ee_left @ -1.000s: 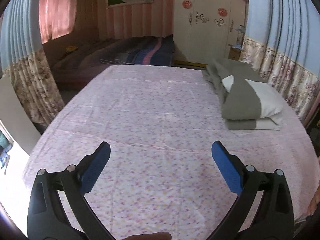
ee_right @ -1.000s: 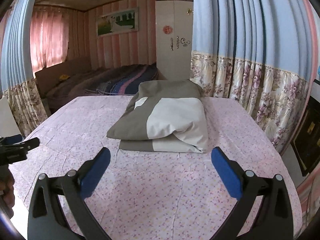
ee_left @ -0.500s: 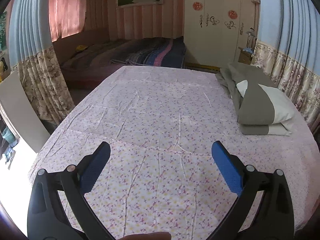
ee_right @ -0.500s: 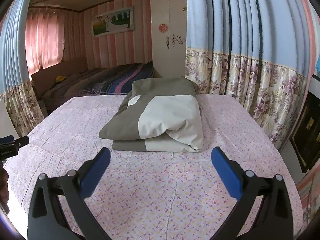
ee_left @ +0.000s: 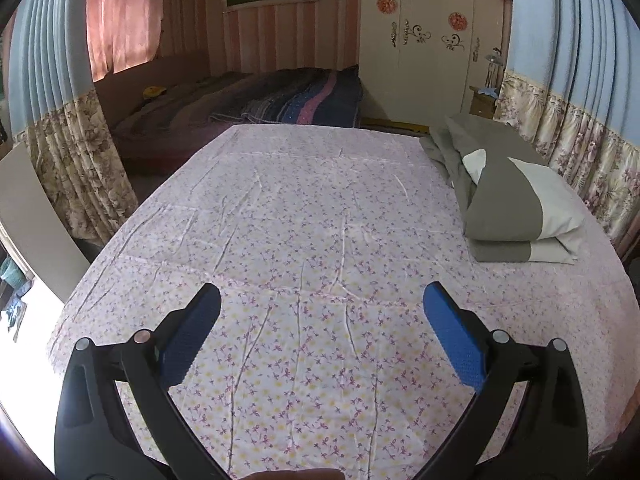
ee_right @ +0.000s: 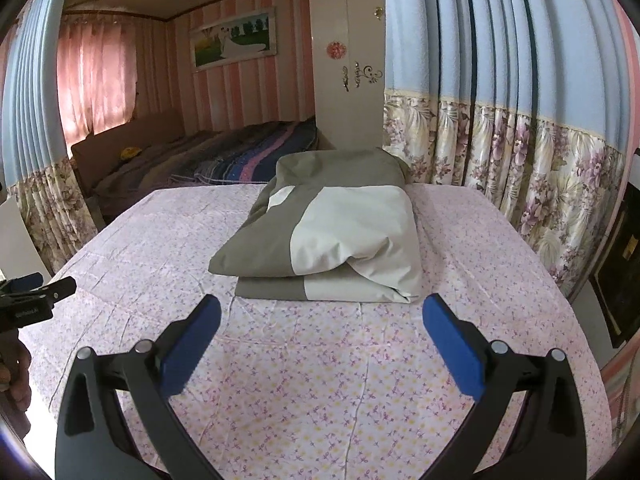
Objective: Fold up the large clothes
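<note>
Both my left gripper (ee_left: pixel 322 308) and right gripper (ee_right: pixel 322 320) hang wide open and empty over the bed (ee_right: pixel 280 380), and the folded grey-and-white cover (ee_right: pixel 332 236) lies dead centre before my right, far right for my left, so the right is nearer.

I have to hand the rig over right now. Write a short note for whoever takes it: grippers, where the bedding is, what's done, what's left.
Left gripper: open, holds nothing, above the floral sheet.
Right gripper: open, holds nothing, pointed at the folded grey and white quilt.
The quilt lies in a neat stack on the bed's right side, beside the curtain.
Done: the quilt looks folded.
Left: nothing unfolded in view; check whether more is needed.
</note>
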A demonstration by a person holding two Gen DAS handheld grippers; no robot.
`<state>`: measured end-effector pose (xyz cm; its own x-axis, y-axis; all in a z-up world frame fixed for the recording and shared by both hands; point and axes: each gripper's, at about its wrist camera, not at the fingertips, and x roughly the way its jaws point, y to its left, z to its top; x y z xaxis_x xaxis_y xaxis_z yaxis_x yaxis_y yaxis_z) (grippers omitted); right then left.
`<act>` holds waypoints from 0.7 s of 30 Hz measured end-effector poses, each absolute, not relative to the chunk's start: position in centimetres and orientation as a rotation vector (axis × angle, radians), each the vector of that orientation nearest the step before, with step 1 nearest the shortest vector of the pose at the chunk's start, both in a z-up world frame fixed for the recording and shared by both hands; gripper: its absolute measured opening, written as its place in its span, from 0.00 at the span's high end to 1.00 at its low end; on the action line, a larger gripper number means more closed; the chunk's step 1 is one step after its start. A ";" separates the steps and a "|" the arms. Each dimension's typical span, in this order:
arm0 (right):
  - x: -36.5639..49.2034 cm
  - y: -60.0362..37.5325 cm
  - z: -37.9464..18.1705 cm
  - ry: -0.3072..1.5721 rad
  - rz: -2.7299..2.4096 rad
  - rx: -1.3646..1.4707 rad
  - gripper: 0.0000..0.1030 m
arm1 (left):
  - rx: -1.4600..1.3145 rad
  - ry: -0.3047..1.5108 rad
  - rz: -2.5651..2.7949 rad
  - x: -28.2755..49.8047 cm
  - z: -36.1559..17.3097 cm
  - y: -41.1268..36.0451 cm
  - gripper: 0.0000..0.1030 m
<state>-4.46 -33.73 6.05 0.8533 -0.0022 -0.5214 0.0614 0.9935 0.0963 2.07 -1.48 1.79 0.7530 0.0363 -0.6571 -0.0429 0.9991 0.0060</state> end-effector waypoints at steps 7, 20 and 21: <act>-5.2 -33.2 7.0 0.523 -0.048 0.072 0.02 | -0.024 0.702 0.035 1.6 2.2 -1.6 0.03; -6.2 -32.4 7.3 0.500 -0.061 0.022 0.02 | -0.002 0.687 0.025 0.7 2.9 -2.2 0.03; -6.3 -32.5 7.3 0.498 -0.061 0.024 0.02 | -0.003 0.687 0.023 0.6 2.9 -2.2 0.03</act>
<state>-6.26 -32.45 7.31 0.8769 -0.0529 -0.4778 0.0645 0.9979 0.0078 0.63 -2.22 2.94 0.7728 0.0200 -0.6344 -0.0218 0.9997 0.0050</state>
